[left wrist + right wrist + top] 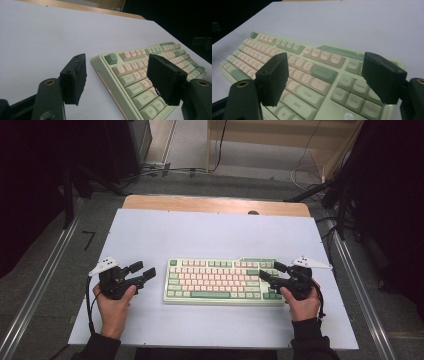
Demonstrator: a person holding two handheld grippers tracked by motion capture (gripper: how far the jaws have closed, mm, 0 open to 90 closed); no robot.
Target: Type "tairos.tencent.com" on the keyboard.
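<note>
A pale green keyboard [220,281] with pink and green keys lies flat in the middle of the white table top [200,235]. My left gripper [143,270] hovers just off the keyboard's left end, open, its jaws pointing toward it with nothing between them. In the left gripper view my left gripper [118,75] frames the keyboard's [132,67] left corner. My right gripper [271,271] is over the keyboard's right end, open and holding nothing. The right gripper view shows my right gripper [328,75] spread above the right-hand keys of the keyboard [312,65].
A wooden strip [215,204] shows along the table's far edge. Metal rails [40,285] run down both sides. Cables and dark stands sit on the floor behind the table. Bare white surface extends in front of and beyond the keyboard.
</note>
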